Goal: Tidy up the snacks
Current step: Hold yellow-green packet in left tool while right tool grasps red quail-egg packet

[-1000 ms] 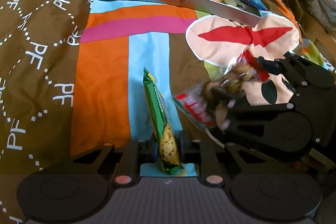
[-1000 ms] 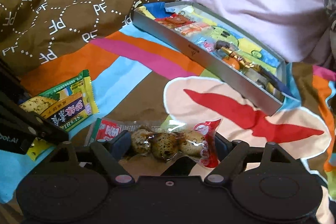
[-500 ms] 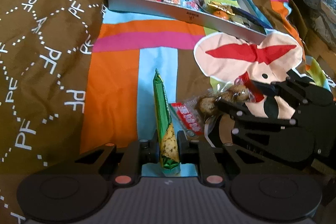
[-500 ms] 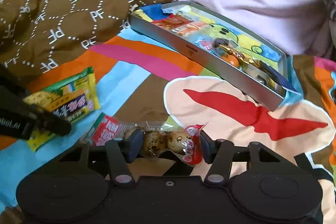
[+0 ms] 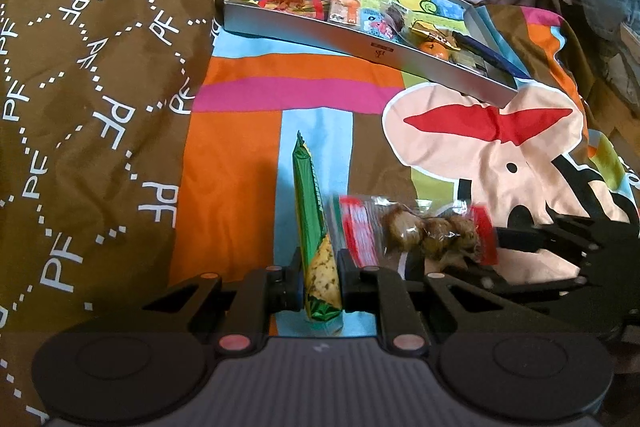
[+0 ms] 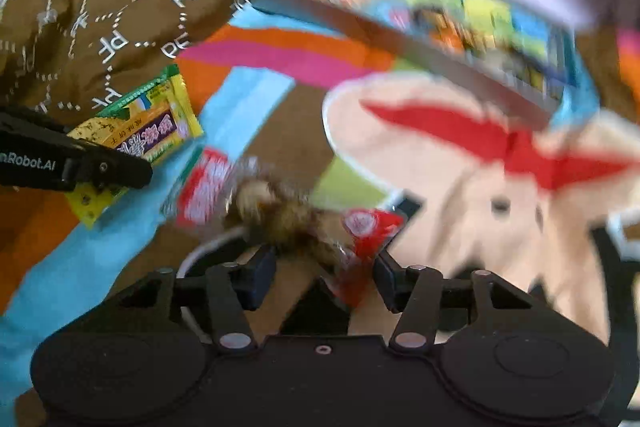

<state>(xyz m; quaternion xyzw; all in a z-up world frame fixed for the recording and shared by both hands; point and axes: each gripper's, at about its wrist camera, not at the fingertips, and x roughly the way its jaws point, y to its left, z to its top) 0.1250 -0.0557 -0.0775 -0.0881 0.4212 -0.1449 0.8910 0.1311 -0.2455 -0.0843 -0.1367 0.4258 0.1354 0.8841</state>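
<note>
Fingers of the left gripper (image 5: 322, 277) squeeze a green snack packet (image 5: 316, 227), standing it on edge above the colourful blanket (image 5: 232, 187). The right gripper (image 6: 324, 269) pinches a clear bag of brown eggs (image 6: 288, 215). Ahead lies the grey tray (image 5: 360, 47) full of snacks.

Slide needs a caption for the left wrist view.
Left gripper pinches a green-and-yellow snack packet edge-up, facing the grey snack-filled tray.

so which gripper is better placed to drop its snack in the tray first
Probably left. The left gripper grips the green packet firmly, aimed at the tray. The right gripper holds the egg pack loosely by one end.
</note>
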